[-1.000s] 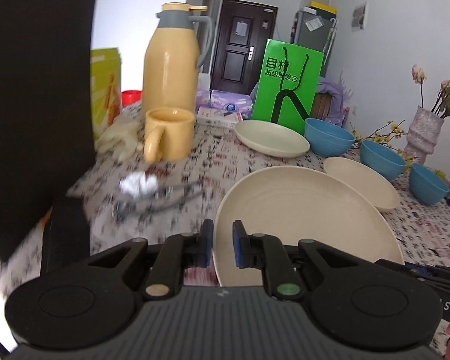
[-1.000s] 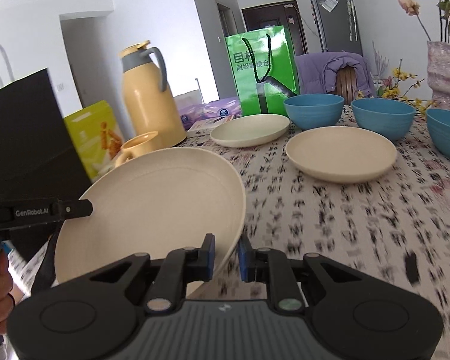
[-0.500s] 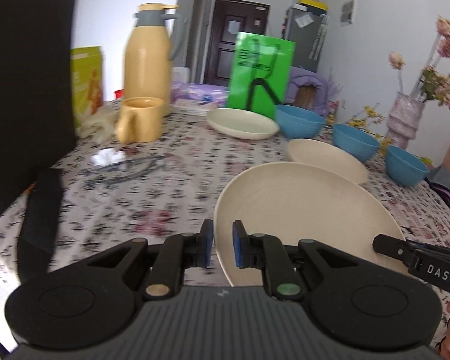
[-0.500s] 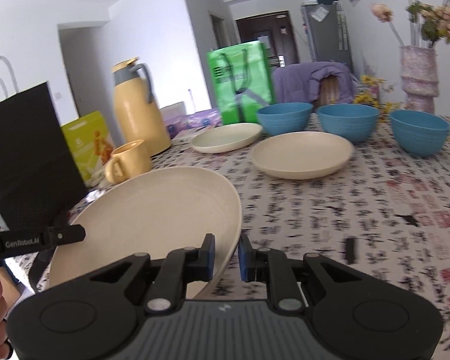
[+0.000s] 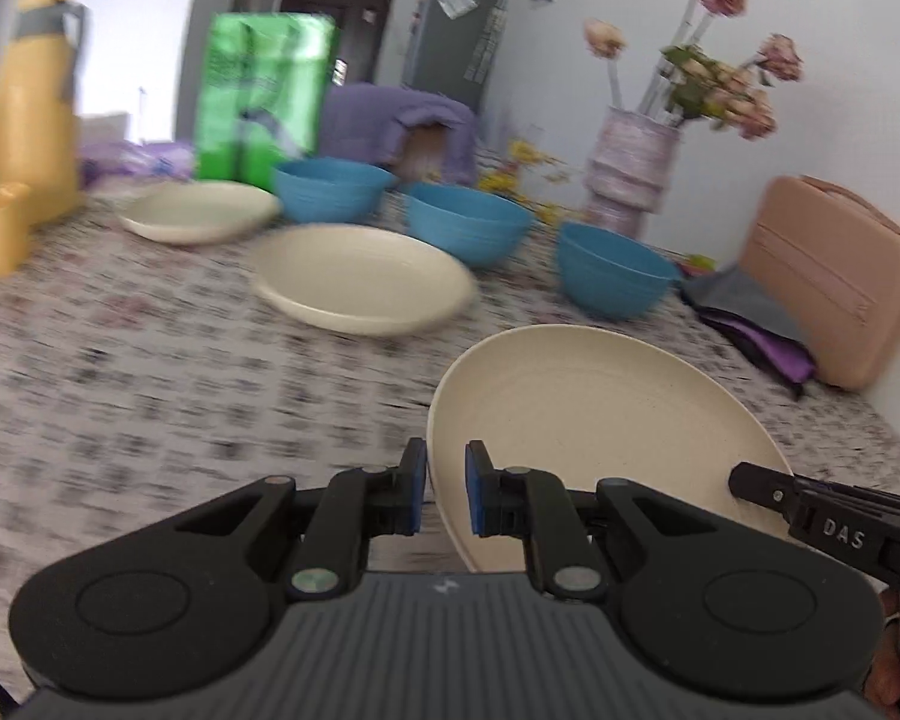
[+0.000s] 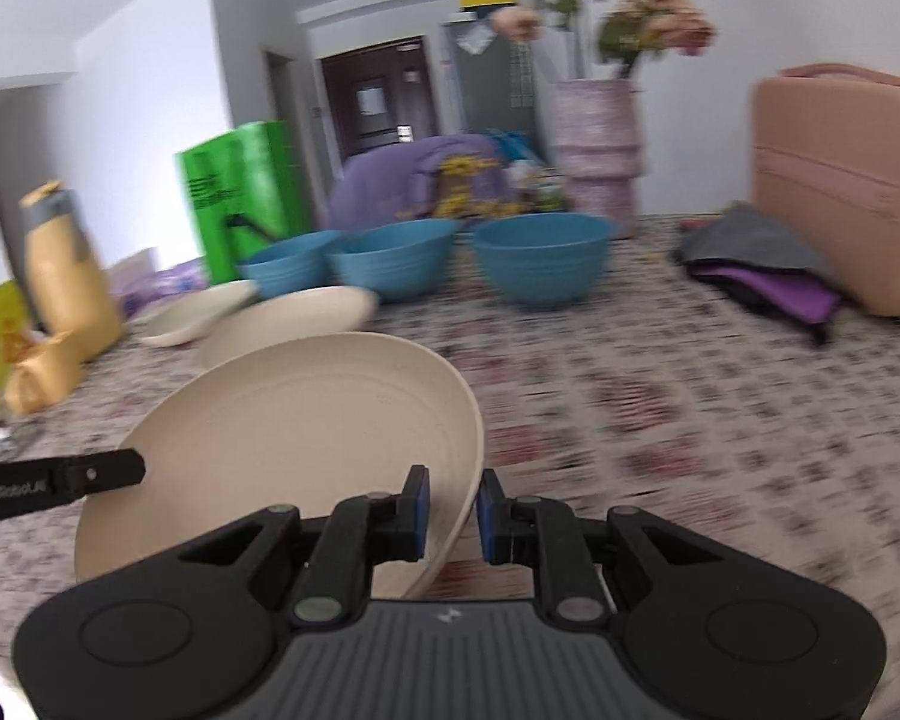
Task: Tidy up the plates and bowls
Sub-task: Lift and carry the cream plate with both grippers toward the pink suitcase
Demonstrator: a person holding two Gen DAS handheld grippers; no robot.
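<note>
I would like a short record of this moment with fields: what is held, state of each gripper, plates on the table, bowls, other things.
held: one cream plate, lifted above the table, gripped at opposite rims
left gripper: shut on the plate's rim
right gripper: shut on the plate's rim
plates on table: two cream plates, near one, far one
bowls: three blue bowls in a row
other things: yellow jug, green bag, vase, pink case
</note>
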